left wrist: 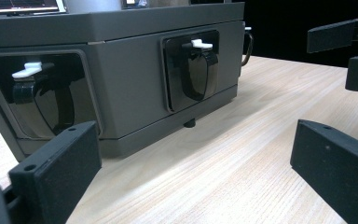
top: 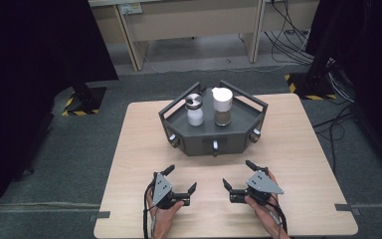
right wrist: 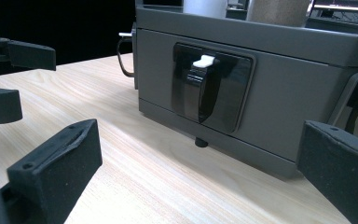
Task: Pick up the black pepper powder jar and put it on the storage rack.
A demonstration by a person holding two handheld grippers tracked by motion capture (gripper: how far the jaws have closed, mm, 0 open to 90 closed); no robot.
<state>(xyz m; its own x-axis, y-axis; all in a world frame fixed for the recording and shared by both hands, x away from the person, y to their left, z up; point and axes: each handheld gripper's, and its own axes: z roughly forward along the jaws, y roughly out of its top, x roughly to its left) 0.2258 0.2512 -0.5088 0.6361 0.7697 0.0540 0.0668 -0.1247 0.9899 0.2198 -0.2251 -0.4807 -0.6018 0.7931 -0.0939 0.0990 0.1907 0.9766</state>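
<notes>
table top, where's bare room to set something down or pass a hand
Bare wood lies left and right of the grey tray, up to the table edges. The strip between the tray front, the left gripper and the right gripper is tight.

I am seeing even overhead light brightening the table (top: pixel 298 149) while the room's far sides are falling into near black. The grey tray (left wrist: pixel 135 79) is throwing a soft shadow beneath itself. Its glossy black insets are glaring faintly, and the nearest tool edges are blurring.
</notes>
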